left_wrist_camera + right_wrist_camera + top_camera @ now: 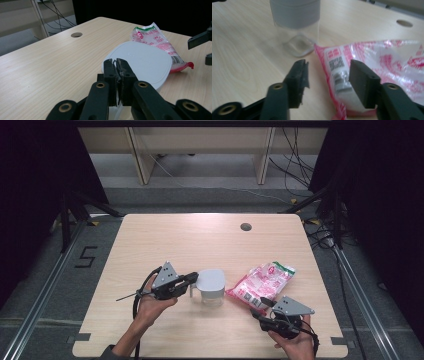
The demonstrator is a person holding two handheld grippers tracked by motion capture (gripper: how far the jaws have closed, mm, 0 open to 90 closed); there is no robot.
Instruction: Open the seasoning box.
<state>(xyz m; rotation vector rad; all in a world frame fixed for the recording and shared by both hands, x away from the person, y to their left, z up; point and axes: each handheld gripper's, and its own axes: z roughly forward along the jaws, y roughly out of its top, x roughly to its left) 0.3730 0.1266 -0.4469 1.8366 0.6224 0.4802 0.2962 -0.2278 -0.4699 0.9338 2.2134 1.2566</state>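
container (210, 286) left of packet (261, 282), on table (200, 240)

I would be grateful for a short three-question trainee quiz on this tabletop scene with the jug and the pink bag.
1. True or false: the left gripper has its jaws shut on the handle of the clear jug.
2. Which thing lies between the open jaws of the right gripper?
A. the jug's grey lid
B. the corner of the pink bag
C. a cable
3. Fill in: seen from the high view, the pink bag lies to the ___ of the jug.

Key:
1. True; the jug stands upright on the table with its grey lid on.
2. B; the jaws are not yet pressing on it.
3. right
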